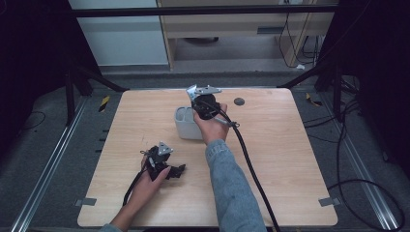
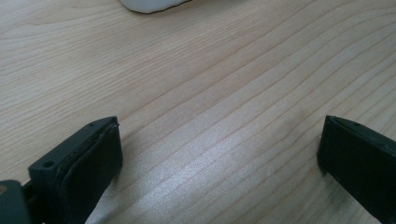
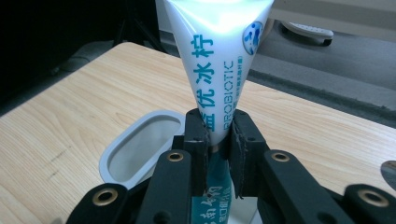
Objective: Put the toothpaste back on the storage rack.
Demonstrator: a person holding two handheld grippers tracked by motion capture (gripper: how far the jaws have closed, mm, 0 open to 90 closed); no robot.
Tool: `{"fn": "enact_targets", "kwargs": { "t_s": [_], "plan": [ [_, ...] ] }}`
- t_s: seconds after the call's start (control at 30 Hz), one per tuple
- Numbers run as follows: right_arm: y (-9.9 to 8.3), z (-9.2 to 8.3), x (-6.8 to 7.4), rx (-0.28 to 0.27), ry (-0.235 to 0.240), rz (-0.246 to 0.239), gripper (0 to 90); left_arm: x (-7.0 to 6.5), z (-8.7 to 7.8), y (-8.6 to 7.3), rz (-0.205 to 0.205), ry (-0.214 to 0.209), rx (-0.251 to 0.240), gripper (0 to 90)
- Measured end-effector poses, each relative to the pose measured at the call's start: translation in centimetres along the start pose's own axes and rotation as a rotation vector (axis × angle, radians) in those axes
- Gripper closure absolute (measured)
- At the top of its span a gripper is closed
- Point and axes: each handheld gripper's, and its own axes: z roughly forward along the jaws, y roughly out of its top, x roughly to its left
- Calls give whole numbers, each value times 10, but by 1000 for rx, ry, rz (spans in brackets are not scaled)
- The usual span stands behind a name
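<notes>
Two claws are working over the wooden counter (image 1: 270, 159), each one in a hand of the person. The right claw (image 3: 218, 135) is pinching a white tube (image 3: 215, 60) near its narrow part, and the pads are pressing on both sides of it. The tube is standing upright between the jaws, with its wide flat end pointing up, and blue letters are running along it. Just under and beside the tube, a grey cup (image 3: 140, 149) with an oval opening is sitting on the counter. In the high view the right claw (image 1: 205, 107) is hanging over this cup (image 1: 185, 124), which is standing near the middle of the counter, a little toward the far edge. A black cable (image 1: 249, 159) is trailing from the right claw toward the near edge.

The left claw (image 1: 167, 169) is resting low, near the near left corner of the counter, well apart from the cup. Its jaws are spreading wide in the left gripper view, with bare wood between them and nothing held.
</notes>
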Motion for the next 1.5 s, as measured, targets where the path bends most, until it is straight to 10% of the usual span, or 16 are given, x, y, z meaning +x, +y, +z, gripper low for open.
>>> {"fn": "enact_targets", "kwargs": {
  "t_s": [1.5],
  "plan": [
    [-11, 12, 9, 100, 14, -27, 779, 0, 0, 0, 0, 0, 0, 0]
  ]
}}
